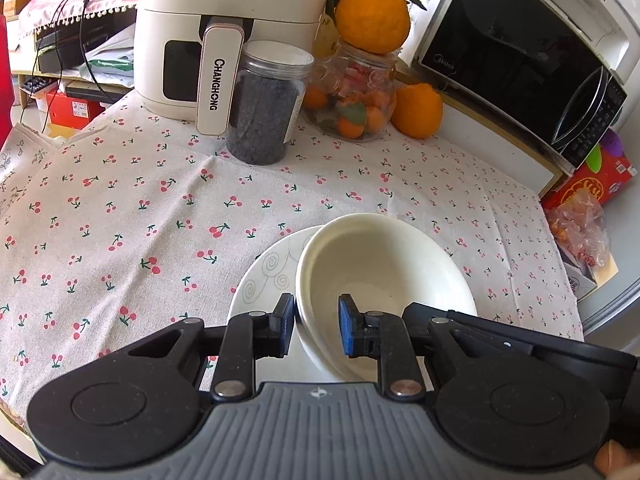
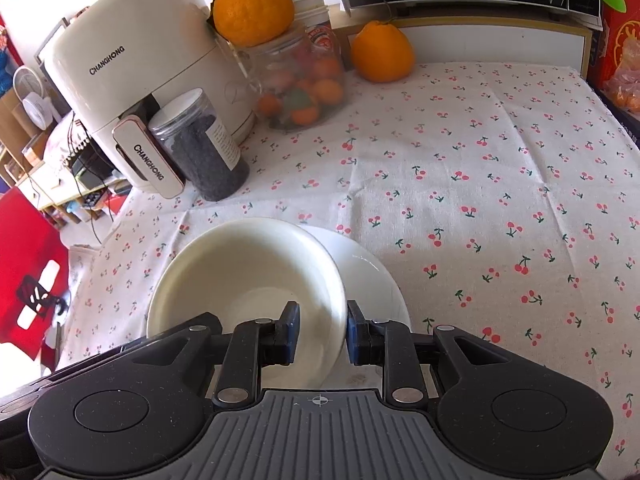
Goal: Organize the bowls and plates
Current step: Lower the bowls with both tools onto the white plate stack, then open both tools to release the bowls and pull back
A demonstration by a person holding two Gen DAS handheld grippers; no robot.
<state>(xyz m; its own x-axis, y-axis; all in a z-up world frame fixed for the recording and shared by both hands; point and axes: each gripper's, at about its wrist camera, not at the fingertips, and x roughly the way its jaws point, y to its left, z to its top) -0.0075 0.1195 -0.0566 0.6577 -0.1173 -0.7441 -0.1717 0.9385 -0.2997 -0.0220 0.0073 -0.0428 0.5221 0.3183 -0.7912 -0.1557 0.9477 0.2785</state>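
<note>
The cream bowl [image 1: 384, 280] sits tilted on the white plate [image 1: 264, 276] on the cherry-print table [image 1: 120, 200], its rim straddled on opposite sides by the left claw [image 1: 316, 322] and right claw [image 2: 323, 330], each with jaws parted, near the air fryer [image 1: 192, 40].

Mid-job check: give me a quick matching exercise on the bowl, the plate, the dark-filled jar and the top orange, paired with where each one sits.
Things:
1. bowl
2. plate
3. dark-filled jar
4. top orange

Places:
A. on the glass fruit jar
B. under the bowl
C. beside the air fryer
D. rim between the jaws of both grippers, left gripper and right gripper

Pairs: 1-D, 2-B, 3-C, 4-A
</note>
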